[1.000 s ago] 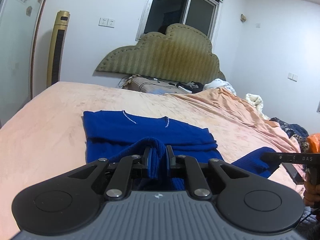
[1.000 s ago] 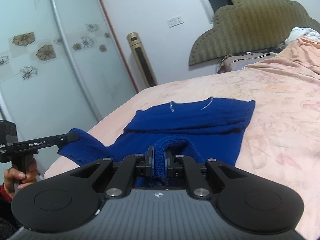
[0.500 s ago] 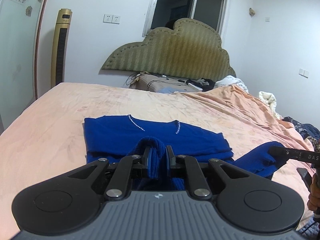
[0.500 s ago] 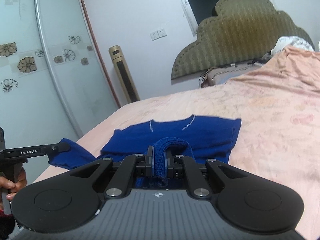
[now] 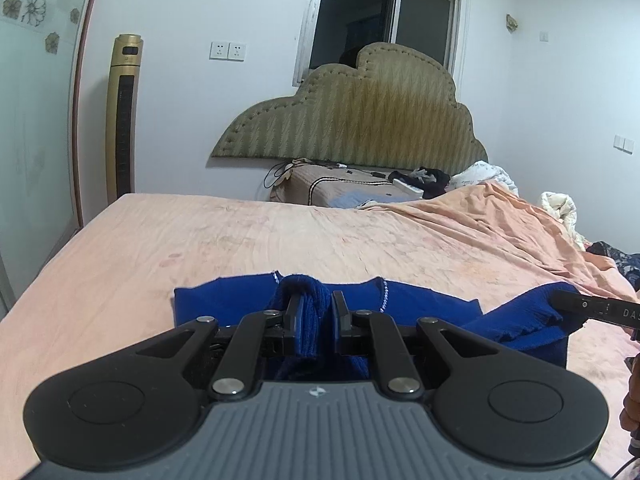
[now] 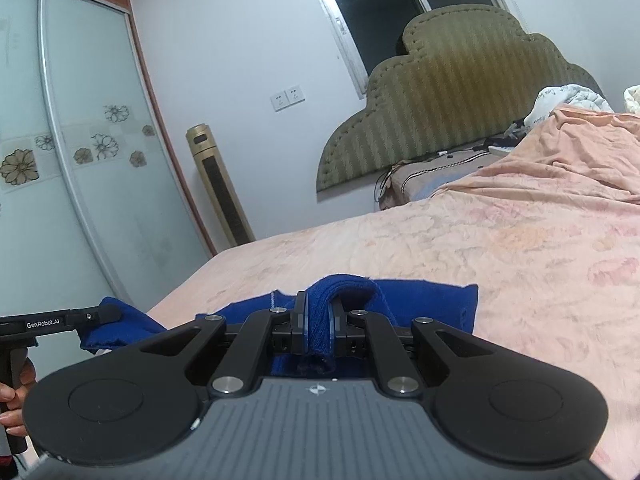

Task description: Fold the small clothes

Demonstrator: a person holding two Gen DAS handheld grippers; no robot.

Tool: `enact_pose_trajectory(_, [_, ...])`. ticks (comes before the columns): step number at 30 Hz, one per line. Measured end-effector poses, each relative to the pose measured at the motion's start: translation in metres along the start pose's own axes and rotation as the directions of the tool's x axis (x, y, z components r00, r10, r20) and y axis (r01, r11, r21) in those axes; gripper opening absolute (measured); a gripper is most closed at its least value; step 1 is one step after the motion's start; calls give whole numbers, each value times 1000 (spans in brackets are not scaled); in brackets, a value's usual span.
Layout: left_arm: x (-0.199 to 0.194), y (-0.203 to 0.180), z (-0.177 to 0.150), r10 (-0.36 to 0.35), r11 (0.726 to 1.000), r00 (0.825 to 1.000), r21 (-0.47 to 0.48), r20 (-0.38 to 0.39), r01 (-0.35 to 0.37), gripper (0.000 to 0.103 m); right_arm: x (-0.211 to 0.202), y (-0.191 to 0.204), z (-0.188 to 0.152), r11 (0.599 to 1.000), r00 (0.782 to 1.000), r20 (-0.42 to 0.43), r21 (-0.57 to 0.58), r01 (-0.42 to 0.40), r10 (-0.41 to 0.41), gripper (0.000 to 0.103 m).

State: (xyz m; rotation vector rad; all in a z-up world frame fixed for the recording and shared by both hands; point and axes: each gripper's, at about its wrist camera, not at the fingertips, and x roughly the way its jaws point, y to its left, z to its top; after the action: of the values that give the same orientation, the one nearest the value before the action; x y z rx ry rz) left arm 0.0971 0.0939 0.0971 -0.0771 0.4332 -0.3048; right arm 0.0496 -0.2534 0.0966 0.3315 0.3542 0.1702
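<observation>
On the peach bed (image 5: 248, 240): a deep-blue knit garment (image 5: 224, 300), folded.
Left claw (image 5: 314, 312) and right claw (image 6: 318, 316) each pinch a ribbed bunch of it, jaws nearly closed.

Blue top (image 5: 432, 304) mostly hidden behind claw bodies; rt hand (image 5: 632, 400) cut off by edge

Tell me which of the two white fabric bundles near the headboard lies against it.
The white bundle beside the headboard; the cream bundle lies further right, nearer the camera, at the bed's edge.
</observation>
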Motion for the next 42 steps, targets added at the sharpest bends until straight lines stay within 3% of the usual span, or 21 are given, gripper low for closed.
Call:
enact_pose_trajectory(9, [57, -1, 19, 25, 999, 998, 40, -49, -23, 13, 40, -19, 9, 999, 999, -2, 33, 34, -34, 12])
enact_pose_trajectory(18, [121, 4, 19, 82, 992, 989, 101, -120, -70, 13, 100, -40, 9, 995, 996, -61, 63, 72, -68, 12])
enact_pose_trajectory(32, [212, 36, 3, 126, 992, 949, 40, -288, -120, 15, 179, -74, -7, 986, 970, -218, 110, 129, -103, 13])
enact_pose_trajectory(35, [215, 42, 7, 151, 989, 944, 37, -293, -146, 29, 187, -77, -7, 986, 966, -235, 103, 133, -106, 13])
enact_pose_trajectory(39, [206, 62, 21, 259, 964, 934, 15, -244, -264, 60, 198, -84, -4, 981, 962, -244, 116, 154, -122, 24])
enact_pose_trajectory(42, [189, 76, 30, 333, 939, 919, -12, -211, -343, 61, 209, -96, -1, 972, 959, -264, 183, 150, -98, 31])
